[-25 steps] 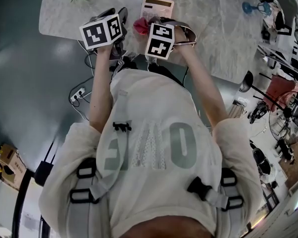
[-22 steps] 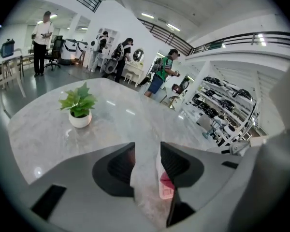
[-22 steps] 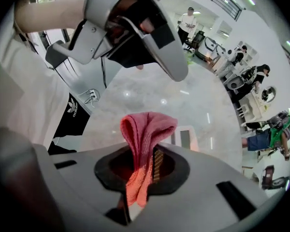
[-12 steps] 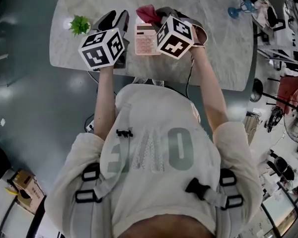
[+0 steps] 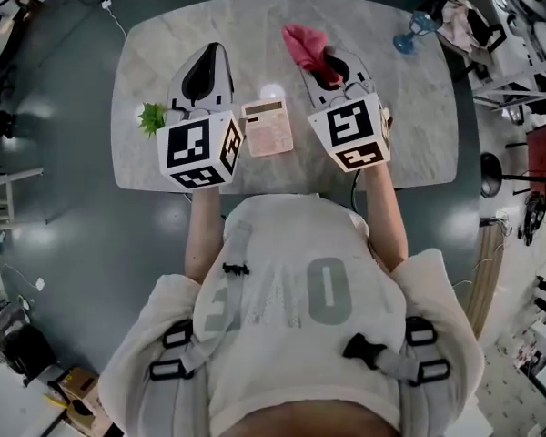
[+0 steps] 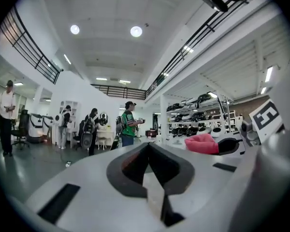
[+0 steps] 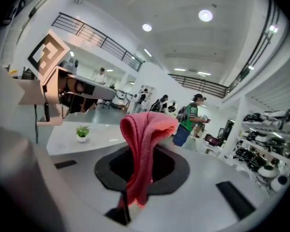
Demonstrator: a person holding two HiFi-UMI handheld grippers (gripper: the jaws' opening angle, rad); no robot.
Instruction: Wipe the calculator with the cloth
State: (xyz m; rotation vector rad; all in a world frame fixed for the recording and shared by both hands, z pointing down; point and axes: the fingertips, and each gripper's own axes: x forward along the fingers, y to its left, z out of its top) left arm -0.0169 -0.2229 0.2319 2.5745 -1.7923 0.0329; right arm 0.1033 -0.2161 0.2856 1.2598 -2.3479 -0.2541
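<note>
The pink calculator [image 5: 267, 127] lies flat on the grey marble table [image 5: 409, 135], between my two grippers and touched by neither. To its left, my left gripper [image 5: 211, 53] is held level. Its jaws have just been closing and meet with nothing between them [image 6: 148, 151]. To the calculator's right, my right gripper [image 5: 321, 62] is shut on the red cloth [image 5: 305, 42], which sticks out past the jaw tips. In the right gripper view the cloth [image 7: 147, 129] stands up from the pinch of the gripper [image 7: 135, 187]. The left gripper view shows the cloth [image 6: 201, 144] at the right.
A small potted plant [image 5: 152, 116] stands near the table's left edge. A blue object [image 5: 405, 36] sits at the far right corner. Around the table is dark floor, with equipment racks [image 5: 519, 35] to the right. Several people [image 6: 128, 124] stand far off in the hall.
Both grippers have lifted away from the calculator and spread to its two sides. The red cloth has gone up with the right gripper. The left jaws have closed.
</note>
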